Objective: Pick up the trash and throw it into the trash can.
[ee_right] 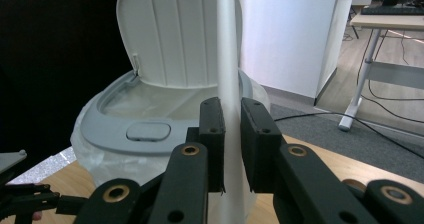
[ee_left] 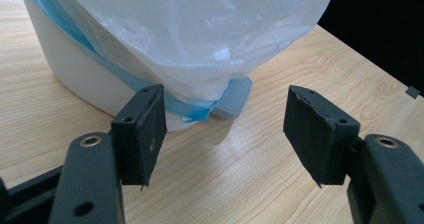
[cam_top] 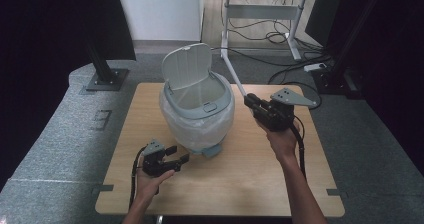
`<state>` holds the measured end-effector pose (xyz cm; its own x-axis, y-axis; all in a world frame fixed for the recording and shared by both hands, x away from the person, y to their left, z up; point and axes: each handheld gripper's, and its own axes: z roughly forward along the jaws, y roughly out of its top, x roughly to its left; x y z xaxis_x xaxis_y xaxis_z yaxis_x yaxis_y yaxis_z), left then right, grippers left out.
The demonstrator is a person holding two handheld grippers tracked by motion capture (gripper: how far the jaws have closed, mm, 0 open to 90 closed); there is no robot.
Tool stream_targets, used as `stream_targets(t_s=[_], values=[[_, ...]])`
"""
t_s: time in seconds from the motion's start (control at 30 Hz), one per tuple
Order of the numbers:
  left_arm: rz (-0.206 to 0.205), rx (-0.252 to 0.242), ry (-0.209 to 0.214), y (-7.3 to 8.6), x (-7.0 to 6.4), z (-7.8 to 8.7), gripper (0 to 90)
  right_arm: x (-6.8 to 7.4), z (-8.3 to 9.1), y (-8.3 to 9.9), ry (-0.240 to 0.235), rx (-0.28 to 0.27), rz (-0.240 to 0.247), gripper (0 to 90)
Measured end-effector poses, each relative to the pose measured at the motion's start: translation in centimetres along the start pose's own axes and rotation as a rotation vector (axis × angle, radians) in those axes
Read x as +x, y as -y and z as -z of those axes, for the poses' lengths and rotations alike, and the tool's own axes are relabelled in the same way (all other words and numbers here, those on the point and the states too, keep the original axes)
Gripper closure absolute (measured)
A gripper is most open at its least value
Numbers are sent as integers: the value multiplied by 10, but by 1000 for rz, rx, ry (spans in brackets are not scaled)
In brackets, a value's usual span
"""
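Here the right gripper [cam_top: 248,100] clamps a thin white rod [ee_right: 227,84] upright beside the open pedal bin [cam_top: 197,106], mid-counter [cam_top: 300,184]. The left gripper [cam_top: 181,154], jaws wide, waits near the pedal [ee_left: 232,99]. Next, the rod likely needs tipping over the lined opening before release.

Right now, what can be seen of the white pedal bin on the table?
The bin is a rounded white plastic tub standing upright near the middle of the wooden table. Its lid is hinged at the back and raised, and a grey rim ring with a small latch tab sits around the opening. A translucent white bag liner is folded over the outside, with a blue edge near the base. A grey foot pedal sticks out at the bottom front. Neither gripper touches the bin.
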<state>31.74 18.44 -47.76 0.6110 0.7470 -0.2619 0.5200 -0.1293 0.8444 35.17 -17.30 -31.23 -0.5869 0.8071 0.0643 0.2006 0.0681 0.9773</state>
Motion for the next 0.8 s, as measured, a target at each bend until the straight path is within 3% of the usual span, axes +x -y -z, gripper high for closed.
stream_targets(t_s=[0.8], values=[[7, -12, 2, -1, 4, 5, 334, 19, -33, -19, -45, 11, 27, 804]])
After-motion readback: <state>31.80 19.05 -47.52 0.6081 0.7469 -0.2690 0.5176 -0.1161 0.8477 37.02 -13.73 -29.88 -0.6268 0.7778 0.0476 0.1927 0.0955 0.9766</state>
